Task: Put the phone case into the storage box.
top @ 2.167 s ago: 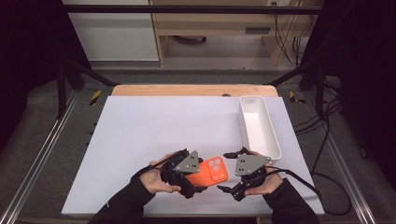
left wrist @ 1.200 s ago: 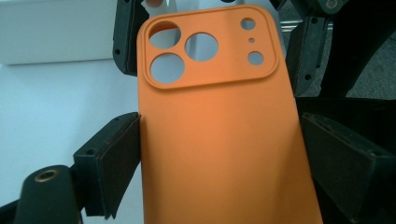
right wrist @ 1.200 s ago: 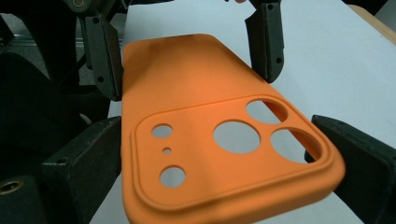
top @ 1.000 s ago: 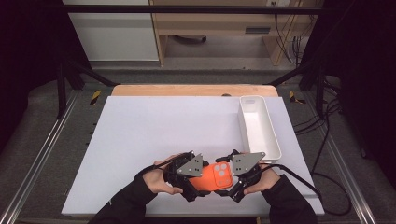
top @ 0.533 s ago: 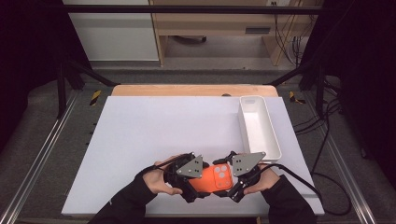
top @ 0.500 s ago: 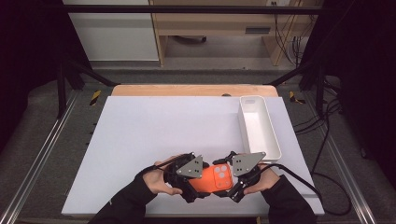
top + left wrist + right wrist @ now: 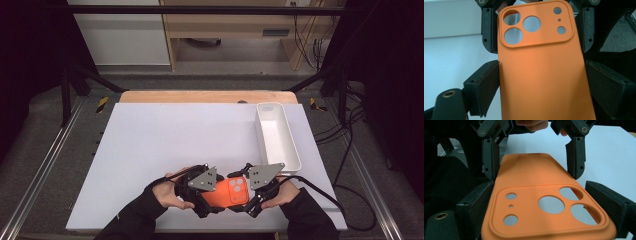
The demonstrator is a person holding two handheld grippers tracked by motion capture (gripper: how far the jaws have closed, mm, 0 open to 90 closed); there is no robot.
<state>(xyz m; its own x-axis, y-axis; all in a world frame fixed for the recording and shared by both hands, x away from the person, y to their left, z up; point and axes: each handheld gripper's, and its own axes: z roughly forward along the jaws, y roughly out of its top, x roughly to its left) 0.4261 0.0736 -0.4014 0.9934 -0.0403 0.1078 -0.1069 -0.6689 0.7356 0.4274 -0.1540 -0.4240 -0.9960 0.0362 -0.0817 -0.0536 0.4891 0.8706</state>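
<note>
An orange phone case (image 7: 235,191) sits low at the near edge of the white counter (image 7: 165,145), held between the two tongs. It lies well nearer the person than the white tray (image 7: 277,135), which stands toward the far right of the counter, and the case is apart from that tray.

The left tongs (image 7: 210,197) grip the case from the side away from the tray. In the left gripper view the case (image 7: 541,65) fills the middle, back side up, with its raised camera block at the far end, and the left tongs (image 7: 544,82) press their black jaws against both long edges of it, so they are narrowed onto the case.

The right tongs (image 7: 248,199) take the case from the side nearer the tray. In the right gripper view the case (image 7: 541,205) comes in with its camera cut-outs close to the lens, and the right tongs (image 7: 541,212) have a jaw set at each long edge, closed down on it. Beyond, in the same view, the other tongs' jaws clasp the plain end of the case.

A hand (image 7: 170,195) holds the left tongs, and another hand (image 7: 285,192) holds the right tongs, both just in front of the counter's near edge.
</note>
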